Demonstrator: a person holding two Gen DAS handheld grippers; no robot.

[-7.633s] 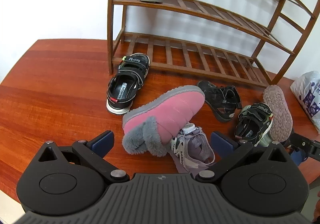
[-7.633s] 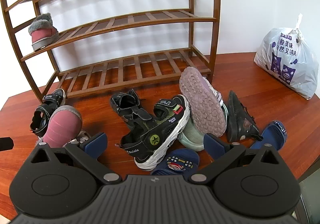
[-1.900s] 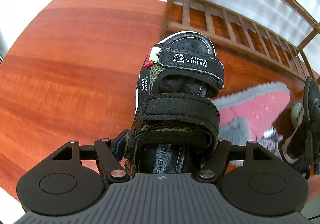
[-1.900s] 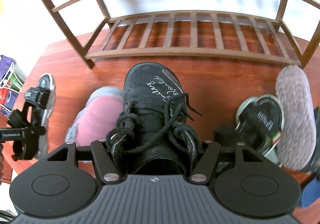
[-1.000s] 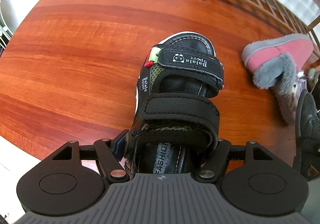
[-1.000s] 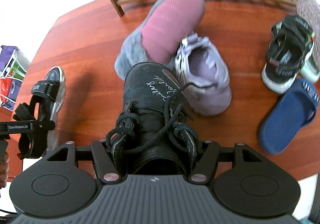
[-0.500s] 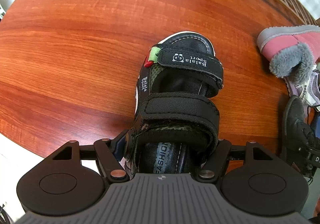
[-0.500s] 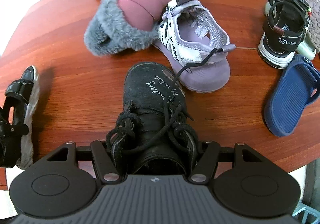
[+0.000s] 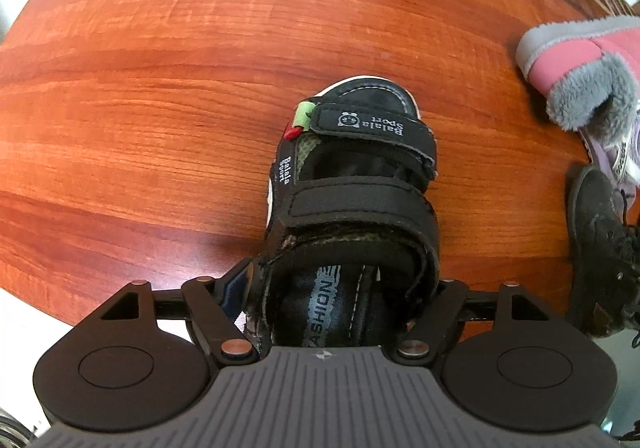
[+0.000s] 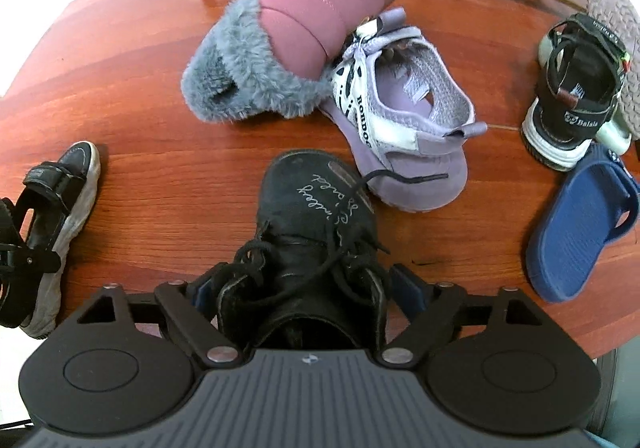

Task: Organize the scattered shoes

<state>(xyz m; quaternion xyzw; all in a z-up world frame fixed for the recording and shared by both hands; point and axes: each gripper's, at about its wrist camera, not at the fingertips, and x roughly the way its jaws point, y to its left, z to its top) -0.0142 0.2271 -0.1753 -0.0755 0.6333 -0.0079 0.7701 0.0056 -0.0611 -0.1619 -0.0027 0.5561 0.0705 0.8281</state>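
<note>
Crowding the black boot's (image 10: 316, 224) toe: lilac sneaker (image 10: 404, 128), pink fur-cuffed boot (image 10: 304, 20).

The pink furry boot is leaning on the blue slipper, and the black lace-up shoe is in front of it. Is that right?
Not quite. In the right wrist view the pink furry boot leans on the purple sneaker, not the blue slipper, which lies apart at the right. The black lace-up shoe is indeed in front.

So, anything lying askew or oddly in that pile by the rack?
Yes: the pink boot with grey fur cuff lies tilted across the lilac mesh sneaker, and at far right a shoe rests sole-up against a black strap sandal.
</note>
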